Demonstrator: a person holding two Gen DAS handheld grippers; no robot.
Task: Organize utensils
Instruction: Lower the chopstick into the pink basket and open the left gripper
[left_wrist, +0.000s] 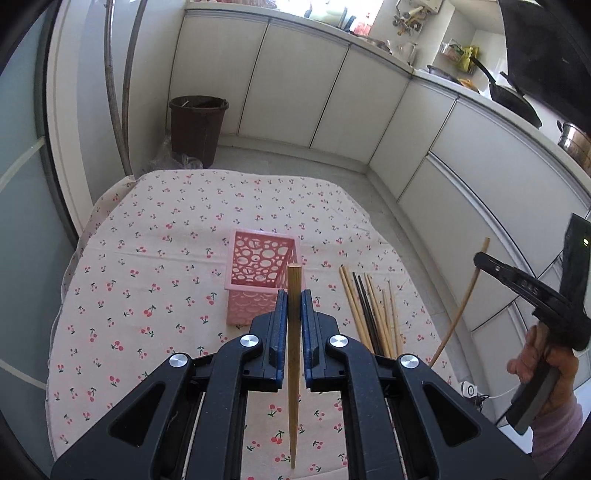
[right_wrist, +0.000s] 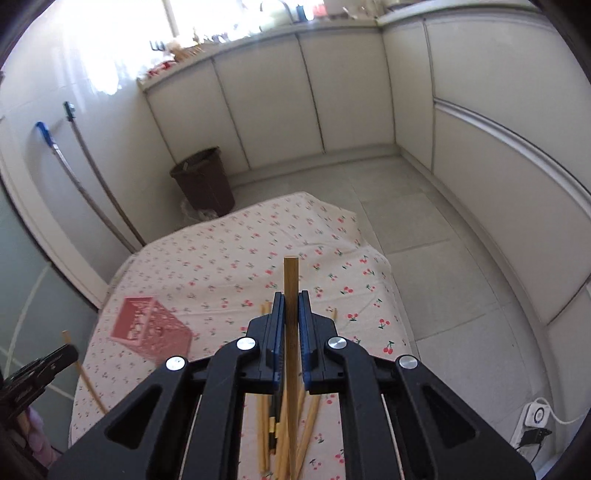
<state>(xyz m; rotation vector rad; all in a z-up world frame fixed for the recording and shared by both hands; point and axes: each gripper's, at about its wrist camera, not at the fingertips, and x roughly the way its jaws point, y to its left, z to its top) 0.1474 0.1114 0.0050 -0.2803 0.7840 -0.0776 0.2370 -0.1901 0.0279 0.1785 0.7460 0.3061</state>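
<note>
My left gripper (left_wrist: 294, 295) is shut on a wooden chopstick (left_wrist: 294, 354), held upright just in front of the pink perforated holder (left_wrist: 258, 284) on the cherry-print tablecloth (left_wrist: 147, 258). My right gripper (right_wrist: 291, 297) is shut on another wooden chopstick (right_wrist: 291, 332), above a pile of loose chopsticks (right_wrist: 280, 432). The same pile (left_wrist: 369, 314) lies right of the holder in the left wrist view. The holder (right_wrist: 147, 328) is to the left in the right wrist view. The right gripper (left_wrist: 524, 288) with its chopstick (left_wrist: 465, 299) shows at the right of the left wrist view.
A dark bin (left_wrist: 197, 129) stands on the floor beyond the table. White cabinets (left_wrist: 295, 81) line the back and right. Long poles (right_wrist: 92, 173) lean against the left wall. A power strip (right_wrist: 535, 417) lies on the floor at the right.
</note>
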